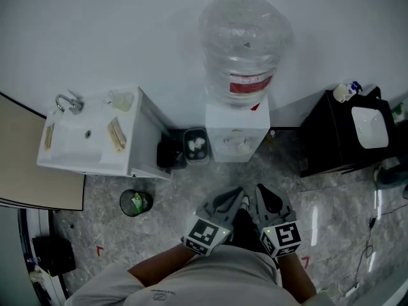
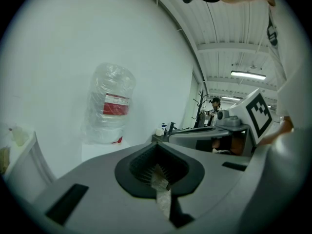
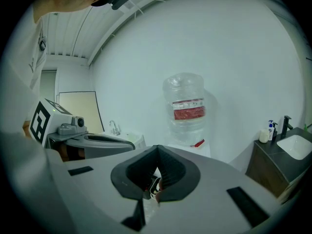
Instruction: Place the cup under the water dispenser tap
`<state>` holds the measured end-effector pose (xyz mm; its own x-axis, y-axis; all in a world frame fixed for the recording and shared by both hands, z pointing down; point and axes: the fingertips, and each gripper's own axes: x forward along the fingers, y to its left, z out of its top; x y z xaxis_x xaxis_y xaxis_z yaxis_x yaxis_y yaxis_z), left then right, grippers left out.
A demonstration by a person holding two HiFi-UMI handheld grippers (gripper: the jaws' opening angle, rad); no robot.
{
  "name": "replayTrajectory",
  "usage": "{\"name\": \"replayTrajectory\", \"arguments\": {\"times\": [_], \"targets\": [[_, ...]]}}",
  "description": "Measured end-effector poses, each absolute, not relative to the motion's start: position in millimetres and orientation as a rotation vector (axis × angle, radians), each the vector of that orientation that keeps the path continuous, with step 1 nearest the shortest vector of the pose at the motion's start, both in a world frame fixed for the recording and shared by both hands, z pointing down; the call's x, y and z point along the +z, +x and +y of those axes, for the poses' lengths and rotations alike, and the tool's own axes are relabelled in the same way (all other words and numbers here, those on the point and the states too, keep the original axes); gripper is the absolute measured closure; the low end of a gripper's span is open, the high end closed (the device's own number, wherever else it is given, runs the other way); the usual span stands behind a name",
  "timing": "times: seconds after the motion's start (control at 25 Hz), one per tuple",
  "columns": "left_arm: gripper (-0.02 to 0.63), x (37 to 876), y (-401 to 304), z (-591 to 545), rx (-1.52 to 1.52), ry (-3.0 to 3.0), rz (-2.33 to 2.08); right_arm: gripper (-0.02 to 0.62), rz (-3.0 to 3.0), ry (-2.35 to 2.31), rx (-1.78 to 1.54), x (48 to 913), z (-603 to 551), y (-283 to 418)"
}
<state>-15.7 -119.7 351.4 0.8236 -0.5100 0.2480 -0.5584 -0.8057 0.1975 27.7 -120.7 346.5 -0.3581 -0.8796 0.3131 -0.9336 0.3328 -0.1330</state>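
The water dispenser (image 1: 238,136) stands against the white wall with a clear bottle (image 1: 244,43) on top; the bottle also shows in the left gripper view (image 2: 109,104) and the right gripper view (image 3: 187,108). My left gripper (image 1: 243,197) and right gripper (image 1: 260,190) hang side by side in front of it, above the floor and close to my body. Both are shut with nothing held: the left gripper (image 2: 156,147) and right gripper (image 3: 157,149) have their jaws meeting at the tips. A pale translucent cup-like thing (image 1: 122,101) sits on the white sink counter (image 1: 70,161) at left.
A small bin (image 1: 196,145) with white things inside and a black object (image 1: 167,153) stand left of the dispenser. A round bin with a green liner (image 1: 135,202) is on the marble floor. A black cabinet (image 1: 331,139) with a white basin and bottles stands at right.
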Motion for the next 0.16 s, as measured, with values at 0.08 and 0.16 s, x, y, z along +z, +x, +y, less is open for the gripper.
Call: {"name": "replayTrajectory", "arguments": {"times": [0.08,0.16], "targets": [[0.601,352.6,-15.7,-119.8,0.267,2.744,-0.819,0.580,-2.407,1.658,0.433,347.3,-120.7,27.4],[0.601,353.8,-15.4,-120.2,0.268,2.742,-0.819,0.580,-2.407,1.657,0.433,348.1,-120.7,27.4]]}}
